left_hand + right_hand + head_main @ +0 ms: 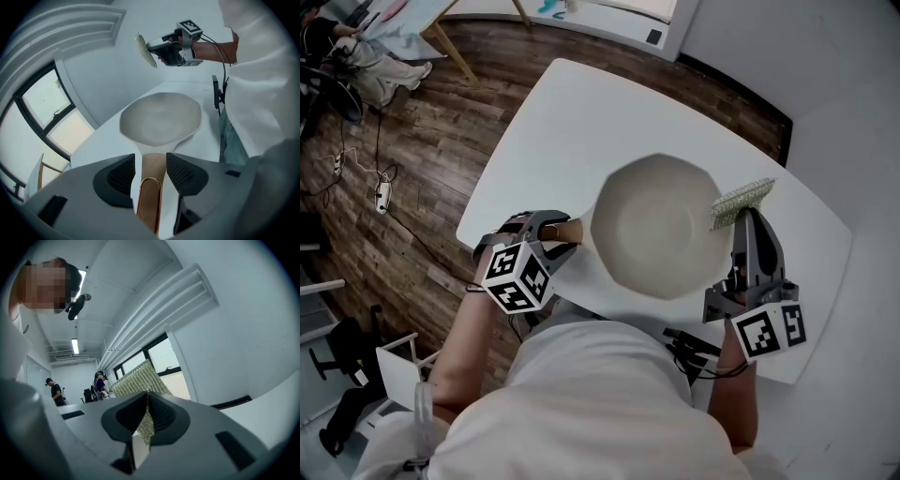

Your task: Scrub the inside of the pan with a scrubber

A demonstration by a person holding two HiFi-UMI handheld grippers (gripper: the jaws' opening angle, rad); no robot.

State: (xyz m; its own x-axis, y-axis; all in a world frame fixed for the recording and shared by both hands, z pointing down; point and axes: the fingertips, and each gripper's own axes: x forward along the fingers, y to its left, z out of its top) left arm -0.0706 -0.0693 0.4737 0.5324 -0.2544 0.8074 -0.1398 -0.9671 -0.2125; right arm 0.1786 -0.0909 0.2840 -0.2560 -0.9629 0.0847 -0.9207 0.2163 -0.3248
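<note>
Shirt (pixel 600 412) of the person, at 6 o'clock. Table (pixel 572 112) carries the pan (pixel 656 225), its handle (pixel 565 231) toward 9 o'clock. Left gripper (pixel 151 166): fingers wide, astride the handle, not clamping. Right gripper (pixel 146 401): fingers closed on the scrubber (pixel 741 200), above the rim at 3 o'clock. Risk: scrubbing an unclamped pan would likely slide or spin it; the edge-held scrubber may fold. Count: one table, one pan, two grippers, one scrubber.
</note>
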